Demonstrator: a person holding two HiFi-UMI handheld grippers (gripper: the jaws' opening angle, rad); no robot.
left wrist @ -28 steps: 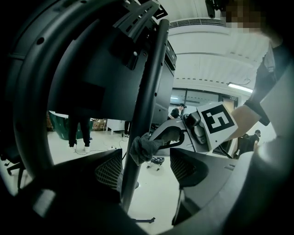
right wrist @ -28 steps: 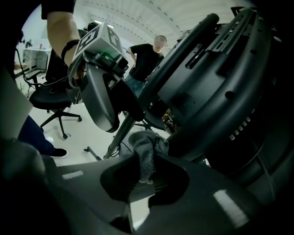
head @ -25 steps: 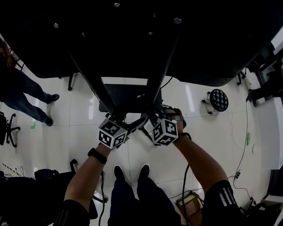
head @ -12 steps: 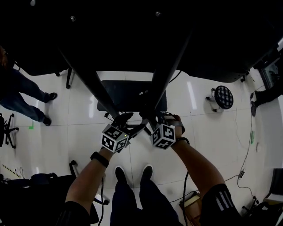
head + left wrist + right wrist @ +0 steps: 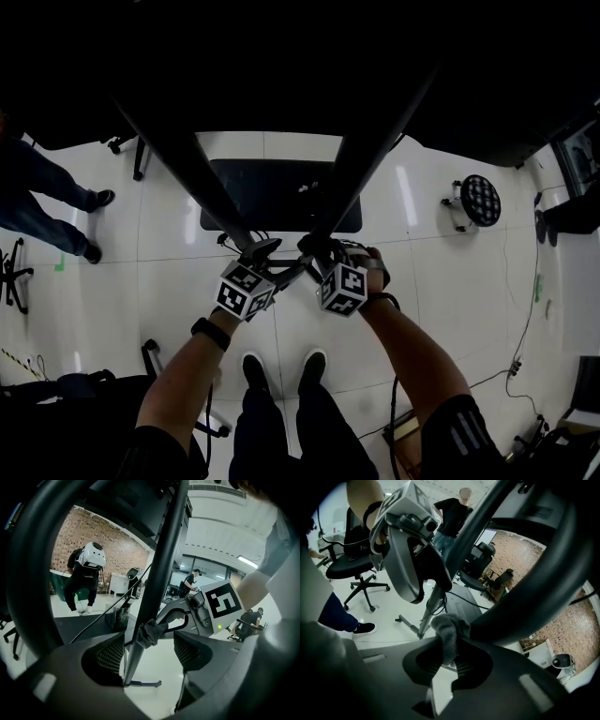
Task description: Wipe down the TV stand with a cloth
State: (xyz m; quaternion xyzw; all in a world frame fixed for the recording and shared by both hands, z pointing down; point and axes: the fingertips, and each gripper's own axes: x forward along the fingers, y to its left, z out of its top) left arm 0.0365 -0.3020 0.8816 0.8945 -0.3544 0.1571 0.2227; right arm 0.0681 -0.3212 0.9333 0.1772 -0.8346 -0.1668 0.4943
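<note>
I'm stretching both forearms forward under the TV stand point(image 5: 187, 171), wrists close together beside its slanted leg point(image 5: 161, 569). My left gripper point(image 5: 265, 253) is gaping around that leg, gripping nothing. My right gripper point(image 5: 449, 660) is pinching the cloth point(image 5: 449, 631) against the leg.

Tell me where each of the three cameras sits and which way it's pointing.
Head view: on the person's head, facing steeply down at the TV stand legs and floor; forearms, shoes, left gripper and right gripper show.
Left gripper view: on the left gripper, looking along its open jaws, which flank a stand leg; the right gripper's marker cube shows.
Right gripper view: on the right gripper, looking along jaws shut on the grey cloth; the left gripper shows.
Shared: both gripper views show the cloth at the leg.
</note>
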